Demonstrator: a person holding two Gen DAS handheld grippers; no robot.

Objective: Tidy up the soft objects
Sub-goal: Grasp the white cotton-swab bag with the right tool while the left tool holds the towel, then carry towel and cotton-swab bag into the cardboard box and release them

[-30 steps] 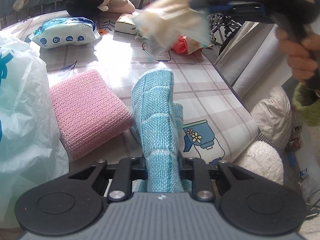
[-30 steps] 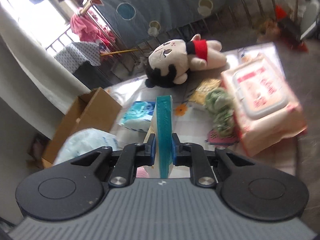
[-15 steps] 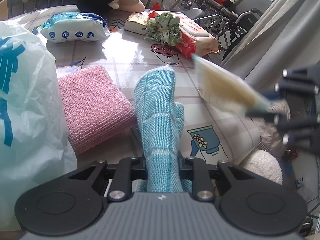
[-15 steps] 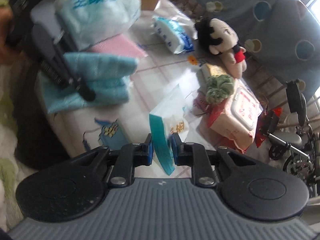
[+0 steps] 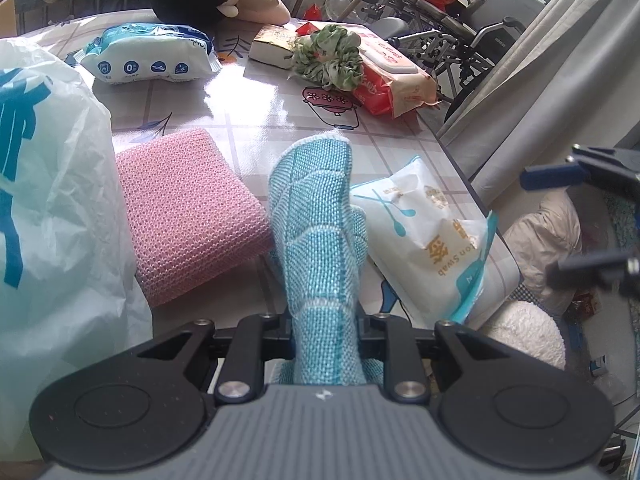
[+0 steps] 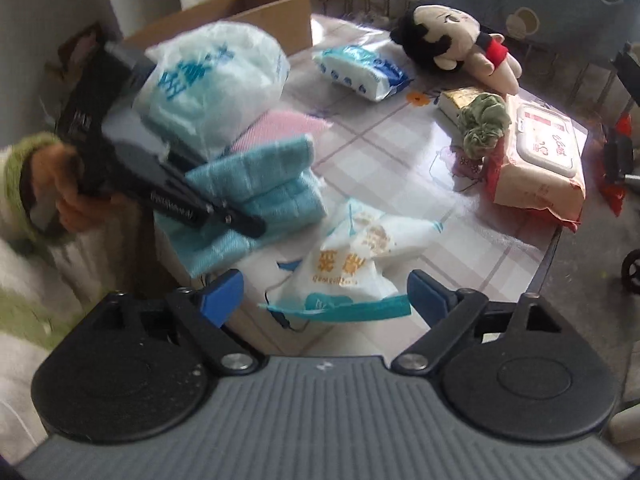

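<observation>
Placing step: our right gripper [image 6: 325, 294] jaws just sprang wide, swab pack [image 6: 352, 256] released on worktop [image 6: 400, 168] at 12 o'clock. Left gripper [image 5: 324, 324] clamps blue cloth [image 5: 316, 216]. Next, we judge: place cloth.

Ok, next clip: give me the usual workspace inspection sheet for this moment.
Surface: table with glossy checked cover, crowded.
Job's things: blue cloth beside pink cloth; cotton swab pack lying near the table edge.
Clutter: plush doll, blue wipes pack, red wipes pack, green scrunchie, plastic bag, cardboard box.
Grippers: left claw shut on blue cloth; right claw has just been opening, with nothing gripped.
Cables: thin dark cord at the table edge.
Surroundings: curtain, wheelchair.
</observation>
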